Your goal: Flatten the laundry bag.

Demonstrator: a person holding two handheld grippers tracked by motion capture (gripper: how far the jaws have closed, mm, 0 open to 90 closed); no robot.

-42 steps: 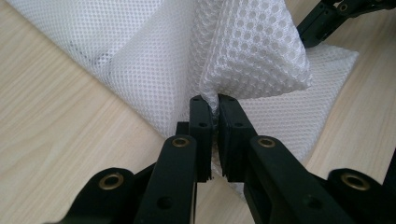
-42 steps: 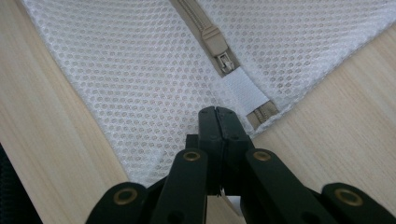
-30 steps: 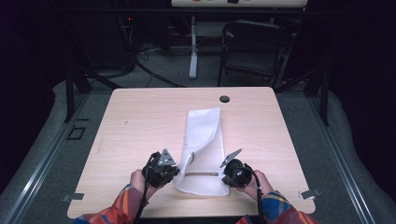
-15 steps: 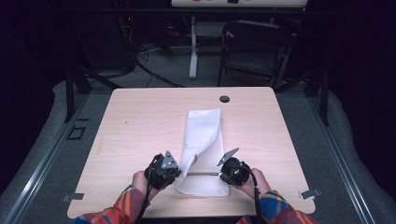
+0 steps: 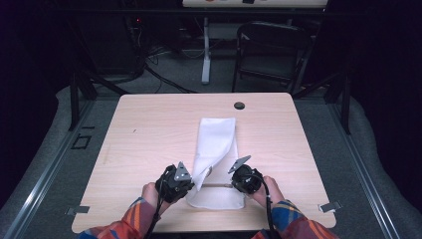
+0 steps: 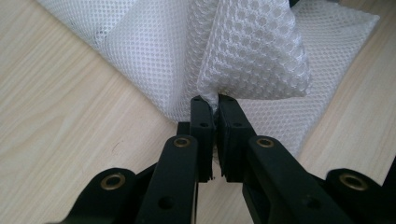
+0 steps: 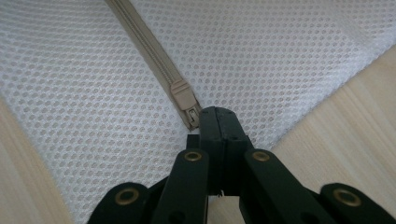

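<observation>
Mesh bag [image 5: 215, 149] flat on table [image 5: 149, 134], near edge. L gripper [image 6: 214, 101] clamped on raised mesh fold. R gripper [image 7: 215, 113] closed at zipper pull [image 7: 186, 100], tab probably pinched; contact hidden.

the high view looks forward and down from above the person's side, taking in the whole table [image 5: 149, 129] at mid-frame and dark floor beyond. the left gripper view rides close behind the left gripper [image 6: 215, 105], facing along its jaws into the white mesh bag [image 6: 252, 46]. the right gripper view sits equally near the right gripper [image 7: 218, 116], facing the bag's zipper [image 7: 154, 60]. all three share the bag's near end.
</observation>
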